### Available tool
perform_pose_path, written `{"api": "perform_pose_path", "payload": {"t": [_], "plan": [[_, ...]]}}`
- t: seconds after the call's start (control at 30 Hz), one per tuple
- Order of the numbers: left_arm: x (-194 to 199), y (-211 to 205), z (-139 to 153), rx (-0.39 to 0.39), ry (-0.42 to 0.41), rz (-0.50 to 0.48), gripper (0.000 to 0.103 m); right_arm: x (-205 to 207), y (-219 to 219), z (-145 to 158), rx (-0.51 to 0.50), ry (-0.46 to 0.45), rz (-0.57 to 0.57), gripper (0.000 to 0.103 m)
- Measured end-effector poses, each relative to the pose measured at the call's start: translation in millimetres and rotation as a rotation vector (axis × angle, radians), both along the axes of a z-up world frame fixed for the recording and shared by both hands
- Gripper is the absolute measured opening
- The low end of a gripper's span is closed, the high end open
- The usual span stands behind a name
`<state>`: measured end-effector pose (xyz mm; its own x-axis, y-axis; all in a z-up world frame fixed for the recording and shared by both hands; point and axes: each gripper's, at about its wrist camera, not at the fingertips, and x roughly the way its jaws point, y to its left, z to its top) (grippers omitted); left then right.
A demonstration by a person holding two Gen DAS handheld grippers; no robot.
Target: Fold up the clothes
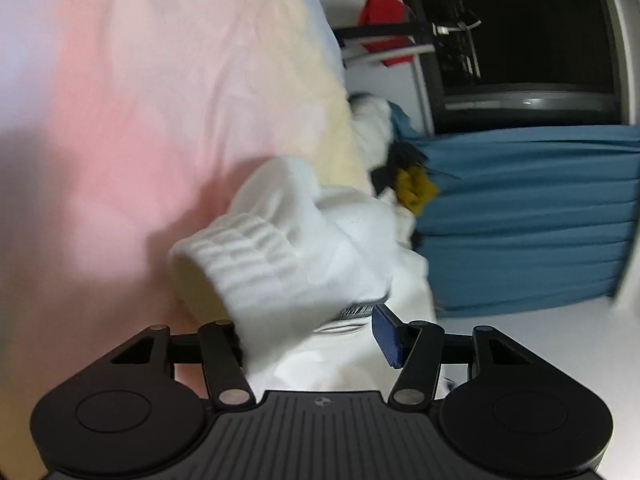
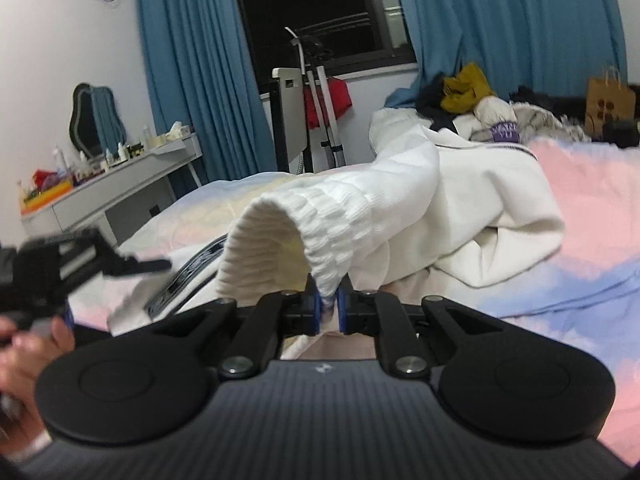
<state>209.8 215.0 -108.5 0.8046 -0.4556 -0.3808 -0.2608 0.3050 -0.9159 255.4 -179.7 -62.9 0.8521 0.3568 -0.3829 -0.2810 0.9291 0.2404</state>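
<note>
A white sweatshirt [image 2: 492, 208] lies on the pink and blue bed cover [image 2: 592, 200]. My right gripper [image 2: 328, 308] is shut on the ribbed cuff [image 2: 304, 220] of its sleeve and holds it lifted off the bed. In the left wrist view the same ribbed cuff [image 1: 256, 248] hangs in front of my left gripper [image 1: 316, 340], whose jaws stand wide apart; its blue pad [image 1: 386, 336] shows at the right, the left fingertip is hidden behind the cloth. The left gripper also shows blurred at the left of the right wrist view [image 2: 80, 264].
A heap of clothes [image 2: 468, 92] lies at the far end of the bed, with a brown paper bag [image 2: 608, 100] beside it. A grey dressing table [image 2: 120, 184] with bottles stands at the left. Blue curtains [image 2: 192, 60] frame a dark window.
</note>
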Motion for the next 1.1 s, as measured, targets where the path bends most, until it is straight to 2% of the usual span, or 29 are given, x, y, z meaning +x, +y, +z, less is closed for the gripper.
{"api": "perform_pose_path", "payload": {"t": [0.23, 0.37, 0.4, 0.47, 0.57, 0.6, 0.73, 0.87, 0.93, 0.97, 1.1], "plan": [[-26, 3, -4, -0.039, 0.014, 0.011, 0.068, 1, 3, -4, -0.005, 0.003, -0.003, 0.012], [-18, -11, -8, 0.017, 0.057, -0.043, 0.066, -1, 4, -7, -0.018, 0.008, -0.009, 0.012], [-15, -15, -10, 0.020, 0.061, -0.055, 0.064, 0, 4, -8, -0.028, 0.007, -0.012, 0.012], [-6, -19, -14, 0.010, 0.059, -0.061, 0.049, 1, 4, -12, -0.047, 0.006, -0.017, 0.012], [7, -19, -14, 0.019, 0.041, -0.042, 0.023, 5, 6, -24, -0.077, 0.043, -0.036, 0.012], [9, -18, -13, 0.017, 0.029, -0.041, 0.010, 6, 5, -27, -0.083, 0.056, -0.043, 0.012], [8, -13, -2, -0.010, -0.054, -0.027, 0.011, 11, 1, -36, -0.082, 0.107, -0.068, 0.013], [8, -7, 9, -0.083, -0.151, -0.019, 0.011, 14, 1, -44, -0.081, 0.122, -0.080, 0.014], [9, -4, 14, -0.117, -0.198, -0.015, 0.011, 17, 2, -50, -0.074, 0.133, -0.089, 0.017], [10, -2, 16, -0.133, -0.221, -0.011, 0.011, 19, 2, -53, -0.066, 0.141, -0.094, 0.022], [14, 7, 24, -0.178, -0.290, 0.018, 0.011, 28, -1, -66, 0.003, 0.187, -0.078, 0.049]]}}
